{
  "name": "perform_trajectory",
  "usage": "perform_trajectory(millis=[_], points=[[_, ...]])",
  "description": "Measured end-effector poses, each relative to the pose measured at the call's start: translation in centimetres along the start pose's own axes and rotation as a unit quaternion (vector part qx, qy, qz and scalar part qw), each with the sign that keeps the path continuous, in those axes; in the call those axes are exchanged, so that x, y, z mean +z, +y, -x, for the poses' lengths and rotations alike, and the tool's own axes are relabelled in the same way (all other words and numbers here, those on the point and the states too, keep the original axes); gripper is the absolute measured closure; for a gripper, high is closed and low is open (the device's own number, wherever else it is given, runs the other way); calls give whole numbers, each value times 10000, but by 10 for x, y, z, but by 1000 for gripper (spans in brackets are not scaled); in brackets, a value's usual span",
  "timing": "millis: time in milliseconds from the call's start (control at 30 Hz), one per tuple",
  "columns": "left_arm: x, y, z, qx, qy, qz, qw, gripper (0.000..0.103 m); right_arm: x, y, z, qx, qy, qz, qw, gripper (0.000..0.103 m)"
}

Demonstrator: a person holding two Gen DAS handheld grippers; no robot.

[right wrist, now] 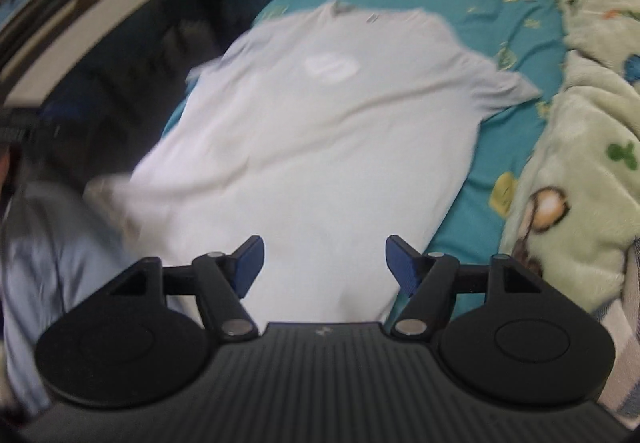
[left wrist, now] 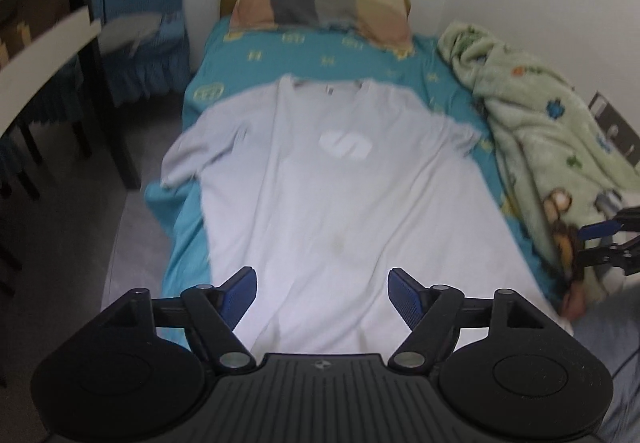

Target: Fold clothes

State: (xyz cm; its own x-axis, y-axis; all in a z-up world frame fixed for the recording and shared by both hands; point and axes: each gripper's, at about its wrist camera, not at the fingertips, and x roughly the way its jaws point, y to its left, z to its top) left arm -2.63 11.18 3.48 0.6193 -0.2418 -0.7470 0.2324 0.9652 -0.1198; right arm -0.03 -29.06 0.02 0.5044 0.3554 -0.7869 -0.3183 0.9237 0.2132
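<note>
Folding hasn't started: white T-shirt [left wrist: 340,179] lies flat, unfolded, ahead of my left gripper [left wrist: 322,293] and right gripper [right wrist: 324,263], both spread, holding nothing.

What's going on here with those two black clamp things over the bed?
A person is folding laundry with a handheld gripper in each hand. A pale T-shirt lies spread flat, front up, on the teal bed sheet. The left gripper and right gripper are both open above its bottom hem, holding nothing. No fold is made yet. A green blanket lies bunched alongside.
</note>
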Motion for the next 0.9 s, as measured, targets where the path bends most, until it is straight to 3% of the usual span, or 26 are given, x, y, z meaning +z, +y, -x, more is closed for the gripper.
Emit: perform_trajectory(millis=[100, 233, 433, 533, 600, 800, 900], points=[[14, -22, -30, -159, -329, 226, 9991, 27, 14, -30, -22, -149, -623, -906, 9938, 34], [29, -45, -79, -324, -484, 481, 9971, 27, 31, -65, -63, -314, -1243, -1752, 9761, 34], [45, -64, -159, -189, -683, 549, 9960, 27, 57, -123, -121, -677, -1738, -2756, 9430, 34], [45, -55, -206, -241, -515, 772, 9954, 27, 65, -154, -156, -818, -1815, -3288, 9232, 34], [42, -48, -228, -124, -420, 668, 9968, 27, 70, -175, -182, -865, -1824, -3648, 9089, 33], [37, -18, -264, 181, -314, 531, 9979, 27, 87, -217, -241, -1191, -2059, -3829, 8926, 33], [38, -5, -278, 246, -270, 565, 9977, 27, 93, -238, -261, -1228, -2384, -4044, 8744, 32]])
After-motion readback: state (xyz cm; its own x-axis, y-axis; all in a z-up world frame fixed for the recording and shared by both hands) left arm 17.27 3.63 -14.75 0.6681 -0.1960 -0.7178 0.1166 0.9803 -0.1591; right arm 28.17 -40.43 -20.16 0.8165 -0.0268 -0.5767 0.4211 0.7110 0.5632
